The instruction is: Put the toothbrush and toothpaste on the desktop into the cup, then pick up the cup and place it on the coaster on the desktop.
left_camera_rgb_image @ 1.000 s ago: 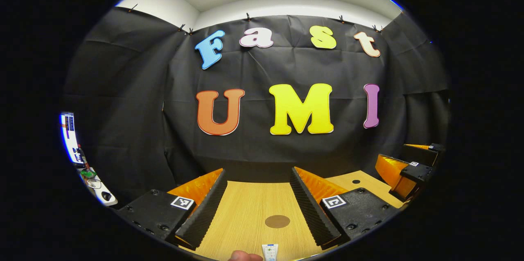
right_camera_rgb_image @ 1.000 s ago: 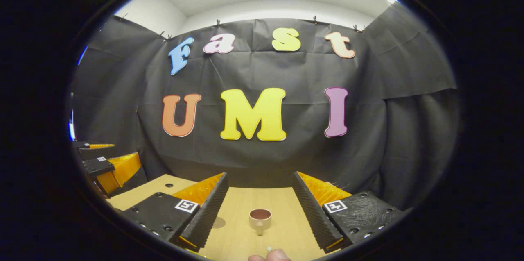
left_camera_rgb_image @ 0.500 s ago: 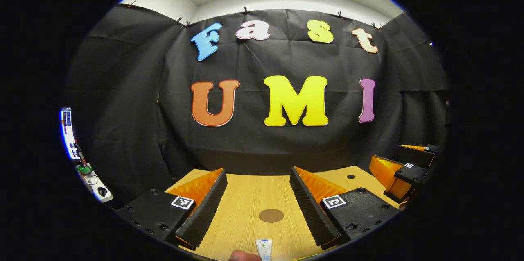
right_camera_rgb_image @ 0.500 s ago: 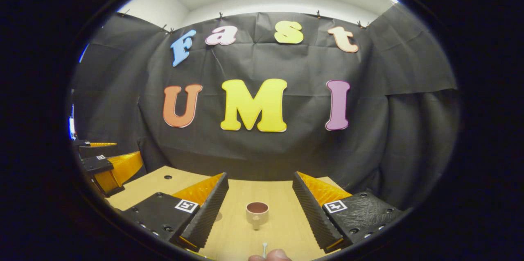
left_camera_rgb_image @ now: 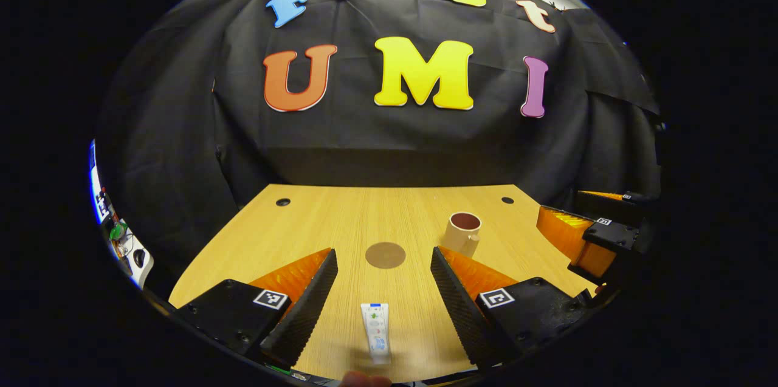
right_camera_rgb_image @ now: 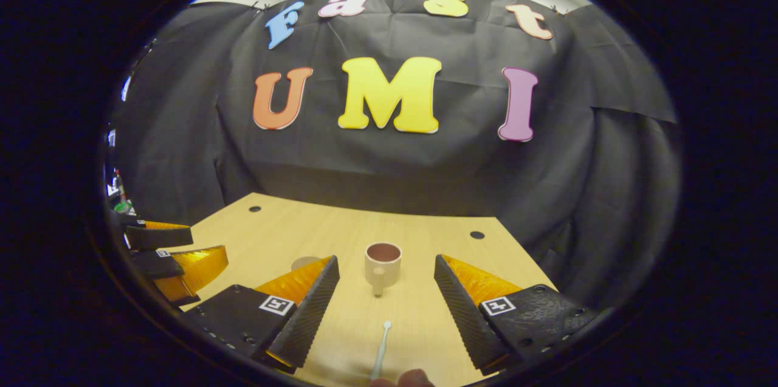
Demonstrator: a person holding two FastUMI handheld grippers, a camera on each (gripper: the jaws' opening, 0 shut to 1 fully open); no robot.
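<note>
Left gripper [left_camera_rgb_image: 383, 271] spread wide over the wooden desktop [left_camera_rgb_image: 316, 217], nothing between its fingers [left_camera_rgb_image: 304, 308] but bare wood and the toothpaste [left_camera_rgb_image: 377, 332], a white tube lying flat and lengthwise on the centre line, near the bottom of the left gripper view. Just beyond the fingertips, a round brown coaster [left_camera_rgb_image: 385, 254] flat on the wood — apart from the tube. Right of the coaster and a little farther back, the cup [left_camera_rgb_image: 463, 232], upright, pale outside and dark brown inside, handle toward the camera, partly behind the tip of the right-hand finger. At the far right edge of that view, the other gripper [left_camera_rgb_image: 583, 235], above the desk edge. In the right gripper view, right gripper [right_camera_rgb_image: 386, 280] also wide apart, clamping nothing; cup [right_camera_rgb_image: 383, 262] centred between the fingertips, standing on the desktop [right_camera_rgb_image: 437, 241], handle facing the lens. Nearer the camera, the toothbrush [right_camera_rgb_image: 381, 350], thin and pale, flat on the wood, head end toward the cup but well short of it. Coaster [right_camera_rgb_image: 304, 263] peeking out behind the left-hand finger — left gripper [right_camera_rgb_image: 176, 253] at the left edge. Two small dark holes [left_camera_rgb_image: 282, 202] near the desk's back corners
</note>
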